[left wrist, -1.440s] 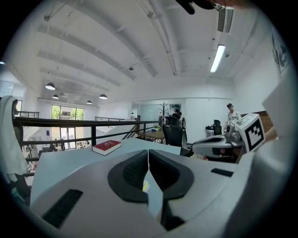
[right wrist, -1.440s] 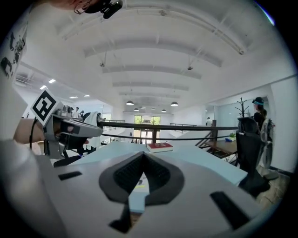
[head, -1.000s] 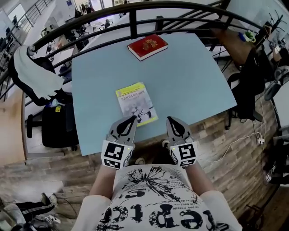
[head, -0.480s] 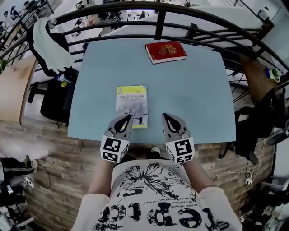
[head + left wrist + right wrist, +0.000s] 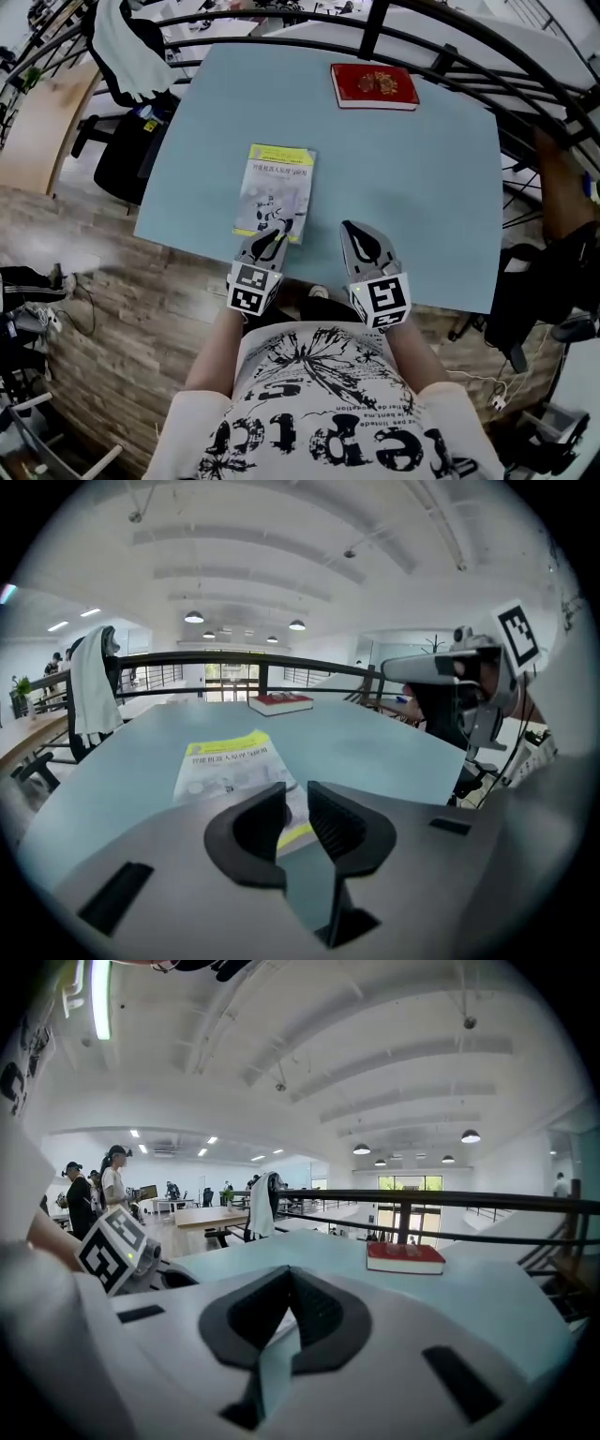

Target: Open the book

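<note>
The book point(image 5: 274, 190), with a yellow-and-white cover, lay closed and flat on the pale blue desk point(image 5: 412, 187). It sat close to the desk's near edge, nearer the left near corner than the right, with its yellow band turned toward the far edge.

The left hand-held gripper point(image 5: 270, 242) pointed down over the book's near right corner. Its jaws had just been opening and stood slightly apart. In the left gripper view the book's near margin showed through and below the narrow gap, but neither pad pressed on the cover, so nothing was clamped.

The right hand-held gripper point(image 5: 354, 232) hung over bare desk just inside the near edge, to the right of the book and apart from it. Its jaw tips met and held nothing.

A red book point(image 5: 374, 86) lay closed at the far edge, toward the right far corner and well apart from both grippers. A dark railing point(image 5: 441, 52) curved behind the far edge. Beyond the left far corner stood a chair draped with a white garment point(image 5: 122, 37).
</note>
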`<state>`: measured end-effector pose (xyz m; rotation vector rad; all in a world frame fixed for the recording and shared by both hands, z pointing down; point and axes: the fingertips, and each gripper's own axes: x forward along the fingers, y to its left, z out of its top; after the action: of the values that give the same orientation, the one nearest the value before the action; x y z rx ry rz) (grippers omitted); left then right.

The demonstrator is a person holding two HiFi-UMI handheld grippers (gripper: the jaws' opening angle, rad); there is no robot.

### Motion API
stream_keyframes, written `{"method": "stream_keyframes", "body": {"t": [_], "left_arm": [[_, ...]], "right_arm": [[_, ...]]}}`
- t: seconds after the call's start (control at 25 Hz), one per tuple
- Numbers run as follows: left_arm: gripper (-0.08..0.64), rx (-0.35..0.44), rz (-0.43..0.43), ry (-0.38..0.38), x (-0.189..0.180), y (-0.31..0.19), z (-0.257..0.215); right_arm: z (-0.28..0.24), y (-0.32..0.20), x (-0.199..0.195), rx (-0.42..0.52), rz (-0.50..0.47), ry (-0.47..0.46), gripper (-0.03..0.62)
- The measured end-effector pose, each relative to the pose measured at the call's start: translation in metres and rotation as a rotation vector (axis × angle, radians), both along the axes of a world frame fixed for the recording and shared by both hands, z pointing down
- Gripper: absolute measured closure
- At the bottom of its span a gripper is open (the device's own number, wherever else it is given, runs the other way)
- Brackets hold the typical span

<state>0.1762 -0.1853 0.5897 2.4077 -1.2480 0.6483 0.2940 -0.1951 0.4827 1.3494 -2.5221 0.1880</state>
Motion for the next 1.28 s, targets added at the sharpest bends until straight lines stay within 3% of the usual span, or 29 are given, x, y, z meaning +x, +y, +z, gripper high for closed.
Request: {"method": "stream_keyframes", "body": {"t": [0.08,0.44,0.64,0.76,0.88,1.08,1.28], "left_arm": [[0.454,-0.031,0.013,-0.012,0.007,0.004,0.014],[0.407,-0.080,0.054,-0.087,0.035,0.000,0.050],[0.416,-0.092,0.038,-0.157,0.035,-0.004,0.068],[0.486,-0.083,0.026,-0.190,0.030,-0.004,0.073],[0.528,-0.093,0.029,-0.164,0.029,-0.003,0.074],[0.535,-0.098,0.048,-0.116,0.025,-0.001,0.060],[0.535,-0.051,0.081,-0.089,0.010,-0.005,0.029]], "right_arm": [[0.005,0.000,0.004,-0.010,-0.007,0.000,0.581],[0.027,-0.002,0.024,-0.060,-0.009,0.012,0.581],[0.034,-0.005,0.033,-0.079,0.003,0.009,0.581],[0.035,-0.004,0.035,-0.082,0.004,0.011,0.581],[0.034,-0.006,0.035,-0.081,0.014,0.011,0.581],[0.027,-0.005,0.028,-0.075,0.025,0.016,0.581],[0.017,0.000,0.007,-0.066,0.043,0.014,0.581]]}}
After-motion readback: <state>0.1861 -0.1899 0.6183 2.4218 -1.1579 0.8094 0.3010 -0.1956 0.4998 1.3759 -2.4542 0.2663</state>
